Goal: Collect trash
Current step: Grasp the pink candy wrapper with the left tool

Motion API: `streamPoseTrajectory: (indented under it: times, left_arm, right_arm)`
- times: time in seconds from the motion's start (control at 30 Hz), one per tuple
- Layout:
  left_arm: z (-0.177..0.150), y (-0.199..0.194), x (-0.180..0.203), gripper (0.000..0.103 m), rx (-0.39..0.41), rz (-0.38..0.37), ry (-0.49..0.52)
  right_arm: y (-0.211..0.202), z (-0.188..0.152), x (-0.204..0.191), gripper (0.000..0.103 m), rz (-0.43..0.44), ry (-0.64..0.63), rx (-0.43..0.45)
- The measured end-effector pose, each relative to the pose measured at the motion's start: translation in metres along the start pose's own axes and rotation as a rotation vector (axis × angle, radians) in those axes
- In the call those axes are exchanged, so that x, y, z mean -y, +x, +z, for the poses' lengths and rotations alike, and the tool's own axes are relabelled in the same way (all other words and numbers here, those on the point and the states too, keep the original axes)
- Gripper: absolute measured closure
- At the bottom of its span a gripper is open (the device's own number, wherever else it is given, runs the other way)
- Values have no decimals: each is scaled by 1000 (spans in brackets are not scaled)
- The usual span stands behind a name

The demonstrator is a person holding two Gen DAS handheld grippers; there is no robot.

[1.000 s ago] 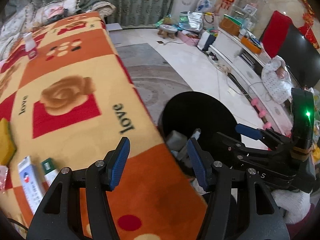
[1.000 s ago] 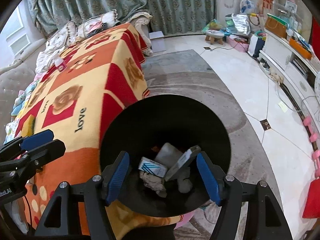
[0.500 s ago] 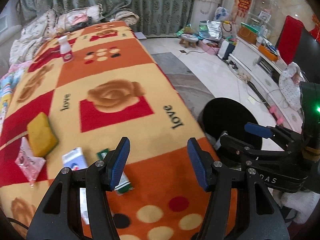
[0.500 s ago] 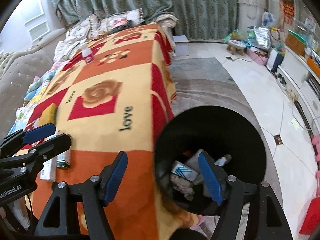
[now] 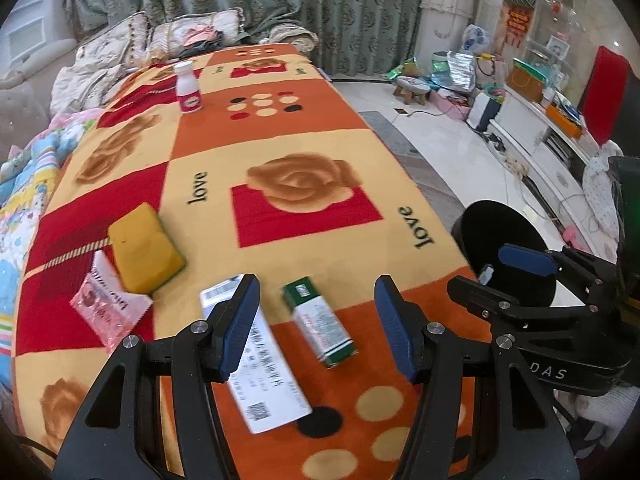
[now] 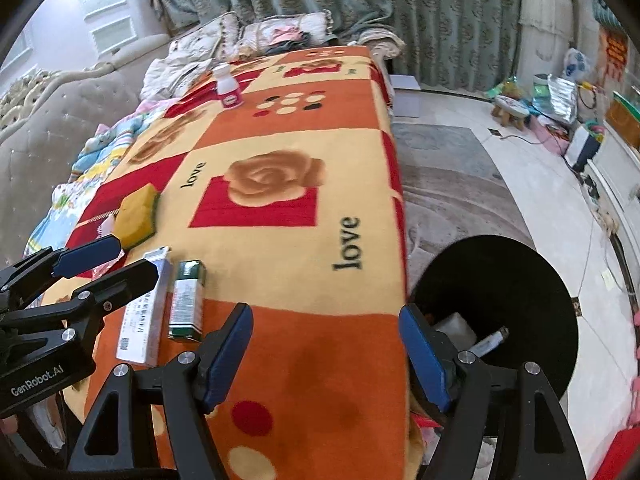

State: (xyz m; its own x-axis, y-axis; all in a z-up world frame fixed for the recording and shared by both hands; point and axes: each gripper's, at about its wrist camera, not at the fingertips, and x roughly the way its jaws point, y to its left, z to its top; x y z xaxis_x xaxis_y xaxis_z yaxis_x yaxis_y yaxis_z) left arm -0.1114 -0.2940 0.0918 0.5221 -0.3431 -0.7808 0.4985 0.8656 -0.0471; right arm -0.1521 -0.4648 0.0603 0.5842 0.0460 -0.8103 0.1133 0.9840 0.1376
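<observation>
A green and white box [image 5: 320,326] [image 6: 186,300] and a long white box [image 5: 260,364] [image 6: 144,308] lie side by side on the orange blanket. A yellow sponge [image 5: 144,250] [image 6: 136,216] and a pink wrapper [image 5: 106,306] lie to their left. A white bottle [image 5: 187,87] [image 6: 229,86] stands far back. My left gripper [image 5: 316,328] is open and empty above the two boxes. My right gripper [image 6: 328,356] is open and empty over the blanket's near edge. A black bin [image 6: 520,304] [image 5: 508,236] with trash inside stands on the floor at the right.
The table [image 6: 296,200] is covered by the orange, red and yellow blanket. A sofa with pillows [image 6: 208,40] runs along the left. A grey rug [image 6: 448,184] and tiled floor lie right. A TV cabinet [image 5: 540,128] and clutter stand beyond.
Both grippers have swung left from over the bin to over the table. The boxes, sponge and wrapper have come into full view under the left gripper.
</observation>
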Motion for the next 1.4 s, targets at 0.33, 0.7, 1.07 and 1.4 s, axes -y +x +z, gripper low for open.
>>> streamPoseTrajectory:
  times: [0.33,0.7,1.07,1.4]
  left_arm:
    - [-6,-9,-28,44,8,33,-35]
    - [-24,-19,-89,44,-23,96,-105]
    - [-59,-16,-169,45,-89,183,-226]
    - [-56,11,-208,44,-89,75,-428]
  right_arm:
    - [7,6,-31,29,30,-30,-5]
    - [14,8,-67,28,86,-88,-24]
    - [25,4,-121,28,166,-192,-63]
    - [47,14,-151,28,189,-237,-93]
